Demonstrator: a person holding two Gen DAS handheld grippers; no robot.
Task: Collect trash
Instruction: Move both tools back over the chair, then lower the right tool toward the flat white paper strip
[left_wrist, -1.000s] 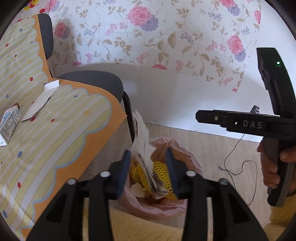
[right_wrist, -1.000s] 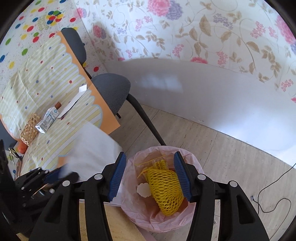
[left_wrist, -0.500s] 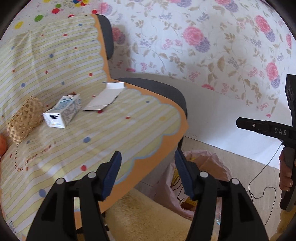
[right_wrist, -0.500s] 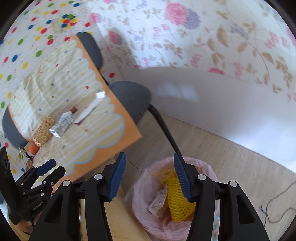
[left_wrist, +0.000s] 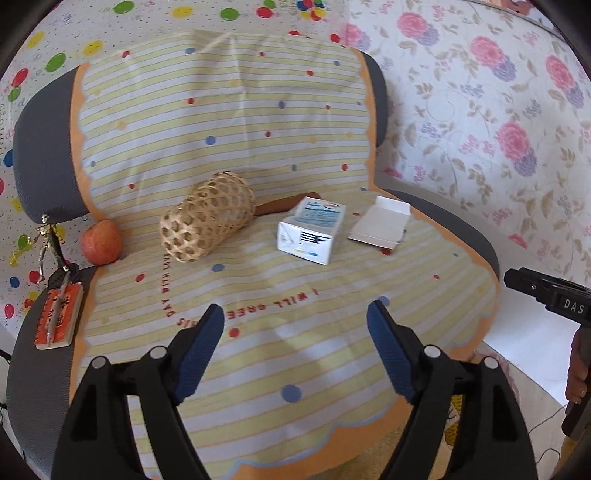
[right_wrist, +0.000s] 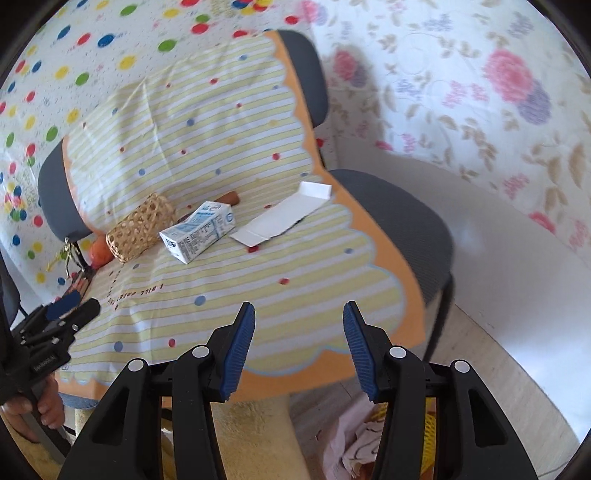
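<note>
A blue-and-white milk carton (left_wrist: 312, 230) (right_wrist: 197, 230) lies on its side on the striped cloth (left_wrist: 258, 110), with a flattened white box (left_wrist: 380, 221) (right_wrist: 284, 218) to its right. My left gripper (left_wrist: 295, 350) hovers over the cloth's front part, short of the carton; its jaws are opening and hold nothing. My right gripper (right_wrist: 299, 343) hangs over the cloth's front right edge, its jaws closing slightly with nothing between them. The pink-lined bin (right_wrist: 354, 439) with yellow net (right_wrist: 430, 421) and crumpled paper sits low behind the right fingers.
A wicker tube (left_wrist: 207, 218), a red-orange fruit (left_wrist: 101, 242) and a brown stick (left_wrist: 284, 205) also lie on the cloth, which covers grey chairs (right_wrist: 402, 218). An orange notebook with a pen (left_wrist: 57, 317) rests at the left. Floral wall stands to the right.
The left gripper let the paper fall into the bin, then swung left and up over the cloth while opening wide. The right gripper also swung from the bin toward the cloth.
</note>
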